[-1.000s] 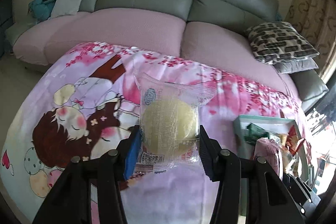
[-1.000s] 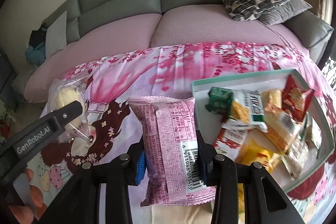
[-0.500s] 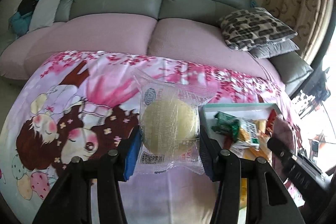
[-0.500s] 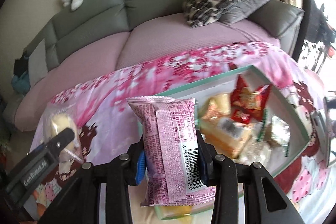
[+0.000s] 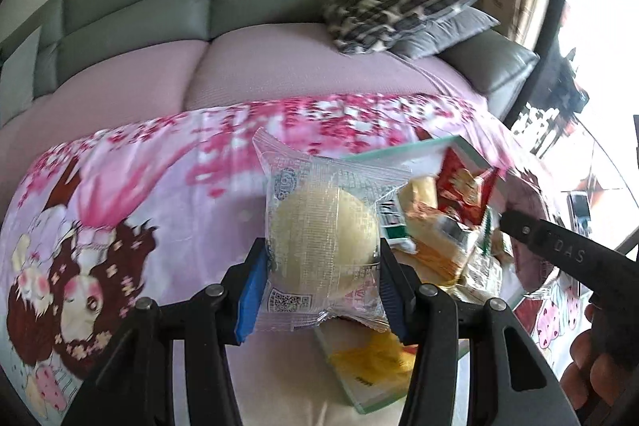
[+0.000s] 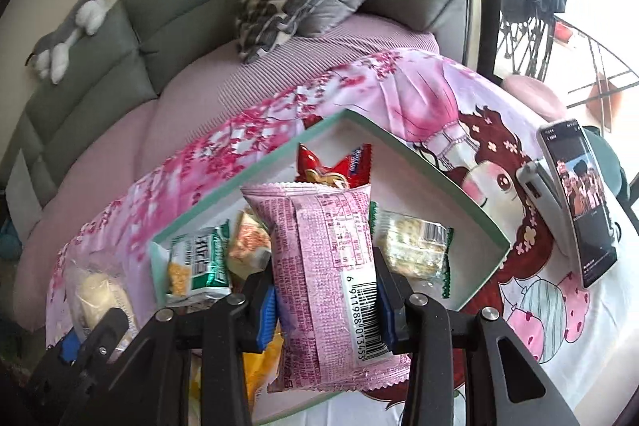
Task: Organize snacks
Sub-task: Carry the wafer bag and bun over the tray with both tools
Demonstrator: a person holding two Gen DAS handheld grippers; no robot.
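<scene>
My left gripper [image 5: 319,286] is shut on a clear packet with a round pale yellow cake [image 5: 321,238], held above the left edge of the green-rimmed tray [image 5: 383,151]. My right gripper [image 6: 326,310] is shut on a pink snack packet [image 6: 325,266] with a barcode, held over the tray [image 6: 419,154]. The tray holds several snack packets, among them a red one [image 6: 319,166] and a green one [image 6: 199,262]. The cake packet also shows at the lower left of the right wrist view [image 6: 100,290]. The right gripper's arm [image 5: 567,254] shows in the left wrist view.
The tray lies on a table under a pink cartoon cloth [image 5: 131,194]. A phone on a stand [image 6: 575,202] is right of the tray. Behind is a grey and pink sofa [image 5: 279,66] with patterned cushions [image 5: 395,6] and a plush toy [image 6: 68,34].
Both grippers have swung to the right, carrying their packets. The pink packet is now over the tray, and the cake packet has come up to the tray's left edge.
</scene>
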